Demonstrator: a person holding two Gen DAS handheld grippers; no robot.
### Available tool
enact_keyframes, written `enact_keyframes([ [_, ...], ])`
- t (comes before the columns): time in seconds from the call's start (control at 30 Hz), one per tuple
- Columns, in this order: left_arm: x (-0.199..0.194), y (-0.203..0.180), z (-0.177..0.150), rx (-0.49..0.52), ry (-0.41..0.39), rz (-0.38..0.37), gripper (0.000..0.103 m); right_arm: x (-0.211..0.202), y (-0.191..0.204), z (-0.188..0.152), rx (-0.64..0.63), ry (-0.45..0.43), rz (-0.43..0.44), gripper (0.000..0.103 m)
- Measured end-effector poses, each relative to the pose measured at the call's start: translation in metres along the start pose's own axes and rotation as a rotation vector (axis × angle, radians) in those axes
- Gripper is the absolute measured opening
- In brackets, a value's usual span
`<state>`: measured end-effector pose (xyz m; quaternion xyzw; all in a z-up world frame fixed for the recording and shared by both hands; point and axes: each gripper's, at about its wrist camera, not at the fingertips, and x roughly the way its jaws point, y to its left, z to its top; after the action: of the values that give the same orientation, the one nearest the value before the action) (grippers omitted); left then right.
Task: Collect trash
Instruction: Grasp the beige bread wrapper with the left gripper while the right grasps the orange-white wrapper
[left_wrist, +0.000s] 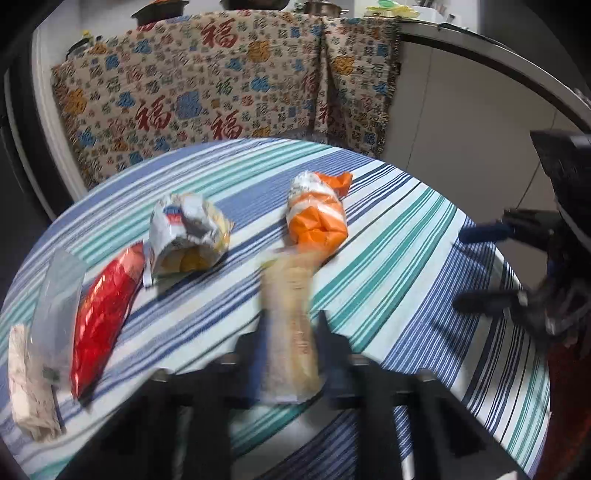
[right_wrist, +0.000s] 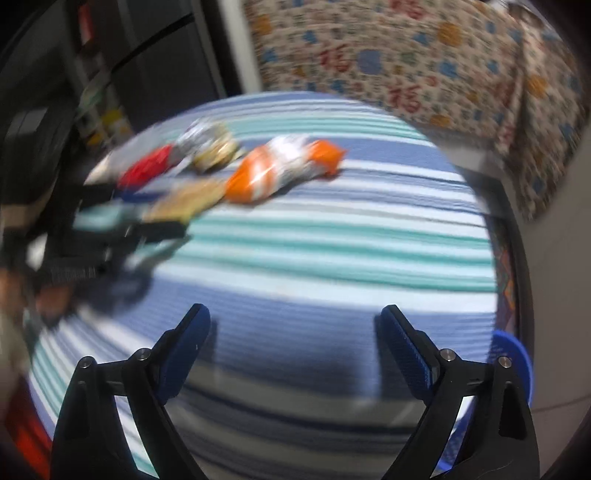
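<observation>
A tan, clear-wrapped snack packet (left_wrist: 290, 325) sits upright between the left gripper (left_wrist: 291, 323) jaws, pinched at its lower half above the striped tablecloth (left_wrist: 388, 280). Its print is too blurred to read. Just beyond lies an orange wrapper (left_wrist: 317, 214), then a crumpled white bag (left_wrist: 188, 232) and a red wrapper (left_wrist: 103, 314). The right gripper (right_wrist: 295, 325) hangs with jaws spread wide. The patterned cloth (left_wrist: 207, 92) behind repeats a red 福

Motion blur is smearing the beige wrapper (left_wrist: 290, 325) in your left tongs (left_wrist: 291, 321), so no print is reading. Right view is blurring the whole trash row (right_wrist: 207, 166). White packet (left_wrist: 29, 380) is getting cut by the frame edge.
</observation>
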<state>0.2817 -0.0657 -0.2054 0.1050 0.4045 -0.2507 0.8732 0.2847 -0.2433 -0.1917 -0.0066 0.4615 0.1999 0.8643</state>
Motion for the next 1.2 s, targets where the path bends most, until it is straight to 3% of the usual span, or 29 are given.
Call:
enact_keyframes([
  [0.17, -0.024, 0.001, -0.027, -0.163, -0.028, 0.144, 0.018, 0.013, -0.007, 0.033, 0.102, -0.036, 0.022, 0.092],
  [0.3, -0.045, 0.001, -0.05, -0.309, -0.046, 0.264, 0.018, 0.037, 0.011, 0.058, 0.132, -0.048, 0.067, 0.091],
  [0.43, -0.05, 0.009, -0.058, -0.368, -0.048, 0.299, 0.019, 0.066, 0.025, 0.078, 0.157, -0.045, 0.018, 0.087],
  [0.5, -0.048, 0.017, -0.061, -0.403, -0.03, 0.273, 0.021, 0.074, 0.028, 0.079, 0.126, -0.038, -0.042, 0.065],
  [0.57, -0.049, 0.022, -0.063, -0.424, -0.037, 0.25, 0.021, 0.077, 0.032, 0.081, 0.044, -0.028, -0.102, 0.021],
  [0.6, -0.049, 0.023, -0.063, -0.425, -0.034, 0.244, 0.023, 0.076, 0.031, 0.079, 0.02, -0.019, -0.098, 0.02],
  [0.67, -0.047, 0.024, -0.064, -0.431, -0.021, 0.244, 0.03, 0.071, 0.026, 0.071, -0.021, -0.012, -0.06, 0.02],
  [0.83, -0.045, 0.022, -0.062, -0.415, -0.007, 0.262, 0.03, 0.048, 0.026, 0.038, -0.134, 0.02, -0.01, 0.02],
  [1.0, -0.045, 0.015, -0.061, -0.393, 0.009, 0.276, 0.031, 0.024, 0.01, 0.013, -0.137, 0.057, -0.017, 0.024],
  [1.03, -0.045, 0.016, -0.061, -0.394, 0.014, 0.27, 0.034, 0.021, 0.007, 0.011, -0.13, 0.067, -0.017, 0.033],
  [1.07, -0.047, 0.018, -0.06, -0.405, 0.02, 0.244, 0.038, 0.017, 0.003, 0.01, -0.119, 0.073, -0.01, 0.057],
  [1.1, -0.048, 0.02, -0.059, -0.419, 0.017, 0.221, 0.049, 0.013, 0.001, 0.009, -0.107, 0.067, -0.008, 0.066],
  [1.13, -0.051, 0.022, -0.057, -0.43, 0.0, 0.202, 0.053, 0.009, -0.002, 0.01, -0.095, 0.049, -0.008, 0.073],
  [1.2, -0.056, 0.021, -0.053, -0.411, -0.019, 0.192, 0.053, 0.003, -0.004, 0.015, -0.087, 0.03, -0.008, 0.073],
])
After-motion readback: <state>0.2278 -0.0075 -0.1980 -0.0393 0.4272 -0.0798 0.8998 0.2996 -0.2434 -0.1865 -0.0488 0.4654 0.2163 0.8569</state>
